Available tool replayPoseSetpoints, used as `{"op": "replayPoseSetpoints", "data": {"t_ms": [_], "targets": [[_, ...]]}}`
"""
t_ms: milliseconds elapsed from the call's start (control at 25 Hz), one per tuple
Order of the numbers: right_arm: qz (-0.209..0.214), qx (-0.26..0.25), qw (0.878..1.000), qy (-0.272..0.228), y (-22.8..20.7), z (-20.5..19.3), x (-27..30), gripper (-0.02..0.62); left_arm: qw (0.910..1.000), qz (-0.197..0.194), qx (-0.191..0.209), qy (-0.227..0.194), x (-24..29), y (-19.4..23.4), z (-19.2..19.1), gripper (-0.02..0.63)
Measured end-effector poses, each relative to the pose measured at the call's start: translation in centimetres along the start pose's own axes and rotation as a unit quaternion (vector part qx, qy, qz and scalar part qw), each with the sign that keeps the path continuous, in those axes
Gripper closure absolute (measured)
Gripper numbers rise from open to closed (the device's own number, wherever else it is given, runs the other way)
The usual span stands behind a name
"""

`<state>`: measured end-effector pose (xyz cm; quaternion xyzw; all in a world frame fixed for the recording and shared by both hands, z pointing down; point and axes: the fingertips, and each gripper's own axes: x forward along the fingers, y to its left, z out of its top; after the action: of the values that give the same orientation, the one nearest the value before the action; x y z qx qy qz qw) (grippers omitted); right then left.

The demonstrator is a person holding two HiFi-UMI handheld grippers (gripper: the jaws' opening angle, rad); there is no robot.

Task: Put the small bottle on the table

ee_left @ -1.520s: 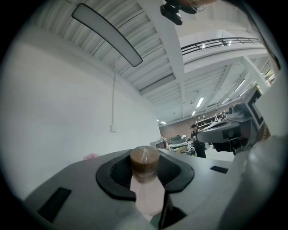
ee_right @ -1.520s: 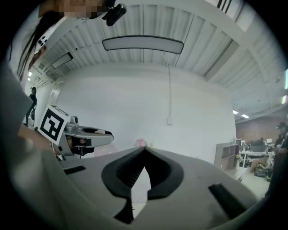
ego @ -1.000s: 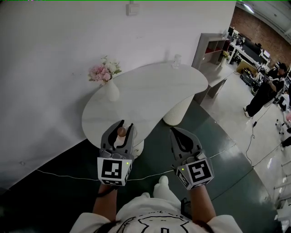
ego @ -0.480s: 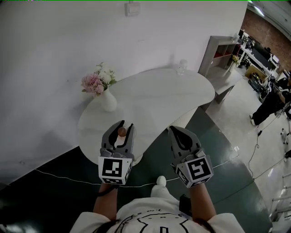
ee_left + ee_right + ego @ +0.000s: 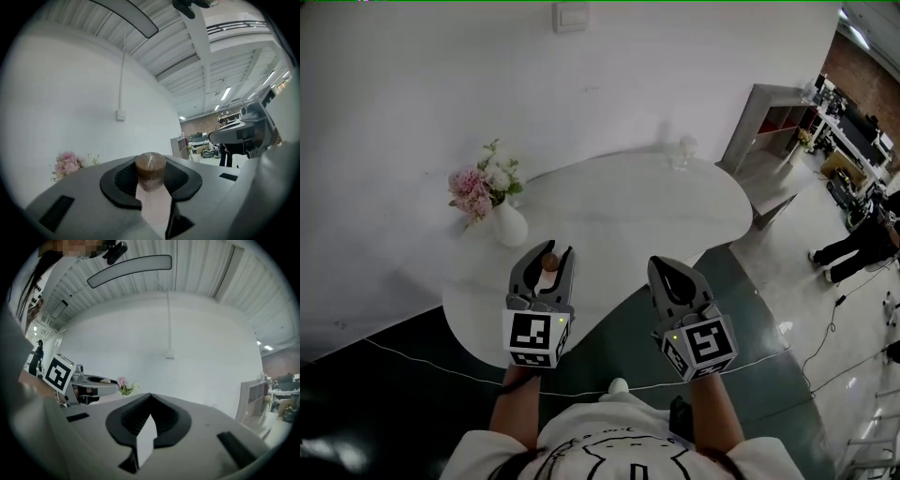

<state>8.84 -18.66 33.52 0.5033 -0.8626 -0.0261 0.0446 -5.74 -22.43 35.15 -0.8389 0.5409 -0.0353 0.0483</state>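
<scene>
White-walled room, a rounded white table (image 5: 628, 216) ahead of both pairs of jaws: the left gripper (image 5: 555, 255) pinches a small pale bottle with a round brown cap (image 5: 150, 169), cap up, between its jaws. The right gripper (image 5: 666, 267) alongside has its jaws pressed together, nothing between them.

White wall (image 5: 412, 112), dark glossy floor (image 5: 750, 300), grey shelf unit (image 5: 759, 122), brick wall (image 5: 867, 75) far right
</scene>
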Motion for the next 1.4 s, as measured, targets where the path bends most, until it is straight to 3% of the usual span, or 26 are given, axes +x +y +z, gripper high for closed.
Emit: {"op": "replayPoseSetpoints", "data": {"t_ms": [400,840,1400], "targets": [[0.018,0.026,0.999,0.009,-7.2,-2.7,3.7,0.601,0.9994,0.022,0.003,0.027,7.4,-1.1,-2.0,0.488],[0.025,0.049,0.998,0.036,-9.7,-6.2,7.1,0.601,0.9984,0.021,0.002,0.053,12.2,-0.5,-5.1,0.488],[0.033,0.061,0.994,0.085,-12.6,-10.6,15.4,0.601,0.9951,0.017,-0.023,0.095,21.0,3.9,-11.1,0.488]]}}
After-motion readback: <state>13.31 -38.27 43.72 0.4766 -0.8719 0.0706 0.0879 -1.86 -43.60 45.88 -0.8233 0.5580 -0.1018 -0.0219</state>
